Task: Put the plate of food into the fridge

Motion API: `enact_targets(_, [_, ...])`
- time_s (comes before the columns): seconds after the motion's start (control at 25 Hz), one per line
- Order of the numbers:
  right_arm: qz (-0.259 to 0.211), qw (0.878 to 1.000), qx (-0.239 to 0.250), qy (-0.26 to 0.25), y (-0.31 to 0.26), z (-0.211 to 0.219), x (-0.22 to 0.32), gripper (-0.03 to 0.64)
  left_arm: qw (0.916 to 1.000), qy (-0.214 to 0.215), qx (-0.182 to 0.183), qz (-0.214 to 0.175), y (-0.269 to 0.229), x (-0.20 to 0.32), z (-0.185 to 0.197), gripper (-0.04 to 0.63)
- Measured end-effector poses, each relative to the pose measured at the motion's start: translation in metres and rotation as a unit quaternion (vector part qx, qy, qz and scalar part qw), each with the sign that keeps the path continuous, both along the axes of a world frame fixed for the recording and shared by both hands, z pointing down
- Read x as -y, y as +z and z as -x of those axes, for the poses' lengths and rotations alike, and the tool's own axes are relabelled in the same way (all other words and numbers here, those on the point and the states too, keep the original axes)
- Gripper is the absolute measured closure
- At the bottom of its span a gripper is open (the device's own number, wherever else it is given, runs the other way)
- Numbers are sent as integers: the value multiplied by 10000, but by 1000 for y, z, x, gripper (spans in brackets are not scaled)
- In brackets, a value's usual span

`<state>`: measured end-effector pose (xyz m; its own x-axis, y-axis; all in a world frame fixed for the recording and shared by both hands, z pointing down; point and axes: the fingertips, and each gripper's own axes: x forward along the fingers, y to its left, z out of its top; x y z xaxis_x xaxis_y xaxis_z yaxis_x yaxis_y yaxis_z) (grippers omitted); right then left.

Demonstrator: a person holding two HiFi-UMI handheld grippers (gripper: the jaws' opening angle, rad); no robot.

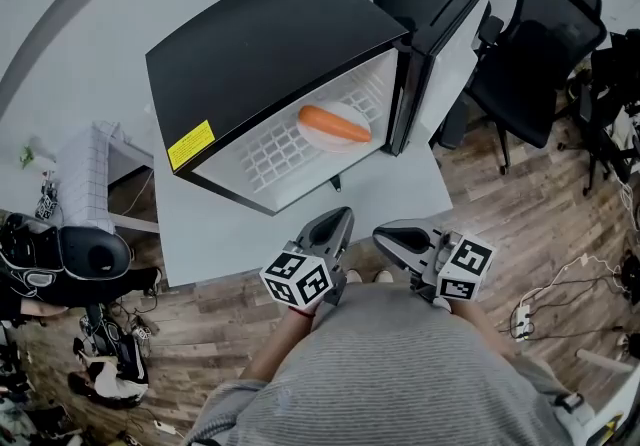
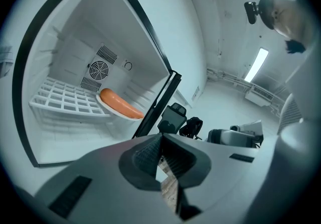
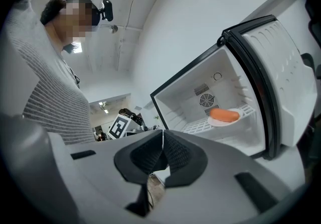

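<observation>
A small black fridge [image 1: 260, 44] stands on a white table [image 1: 230, 229] with its door [image 1: 445, 44] swung open to the right. On its white wire shelf [image 1: 275, 149] rests a white plate [image 1: 320, 137] holding an orange sausage [image 1: 335, 122]. The same plate [image 2: 113, 110] with its sausage [image 2: 120, 103] shows in the left gripper view, and the plate [image 3: 225, 120] lies on the shelf in the right gripper view. My left gripper [image 1: 338, 217] and right gripper [image 1: 385, 234] hover side by side over the table's near edge, in front of the fridge, both shut and holding nothing.
Black office chairs [image 1: 530, 34] stand behind and right of the open door. A white rack [image 1: 85, 174] and black gear [image 1: 70, 254] sit left of the table. Cables and a power strip [image 1: 525, 314] lie on the wooden floor at right.
</observation>
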<state>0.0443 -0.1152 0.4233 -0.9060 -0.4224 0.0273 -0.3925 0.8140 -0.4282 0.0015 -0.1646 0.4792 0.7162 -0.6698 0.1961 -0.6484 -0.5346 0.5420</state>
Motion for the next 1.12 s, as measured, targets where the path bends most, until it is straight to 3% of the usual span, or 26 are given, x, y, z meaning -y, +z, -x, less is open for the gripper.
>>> enact_targets(1.12, [-187,9989,-420,-1,7,0,-21,604,9997,235,-71,5,1,-28,-17,584])
